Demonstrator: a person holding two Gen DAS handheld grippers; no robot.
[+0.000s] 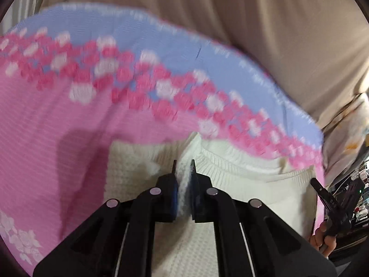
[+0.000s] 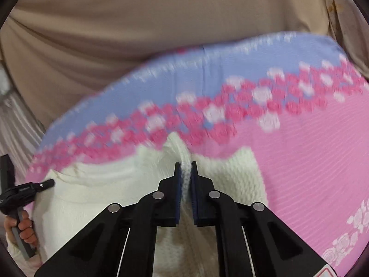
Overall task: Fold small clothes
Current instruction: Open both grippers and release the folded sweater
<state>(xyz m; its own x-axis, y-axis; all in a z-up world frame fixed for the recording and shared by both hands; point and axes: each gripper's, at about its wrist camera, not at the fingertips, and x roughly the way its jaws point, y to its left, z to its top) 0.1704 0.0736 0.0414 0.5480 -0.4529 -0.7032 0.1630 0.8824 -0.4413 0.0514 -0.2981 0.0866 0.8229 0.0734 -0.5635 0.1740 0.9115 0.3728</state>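
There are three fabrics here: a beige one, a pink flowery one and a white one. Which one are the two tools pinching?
The white knit garment. Both sets of jaws are shut on its folds, while the pink flowered cloth lies under it and the beige sheet lies beyond, untouched.

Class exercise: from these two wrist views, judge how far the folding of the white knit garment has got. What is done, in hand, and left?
Done: both grippers have gripped; the left gripper and right gripper each pinch a ridge of the white knit garment.
In hand: it is held between them above the pink flowered cloth.
Left: no finished fold shows; it has yet to be folded and laid flat.
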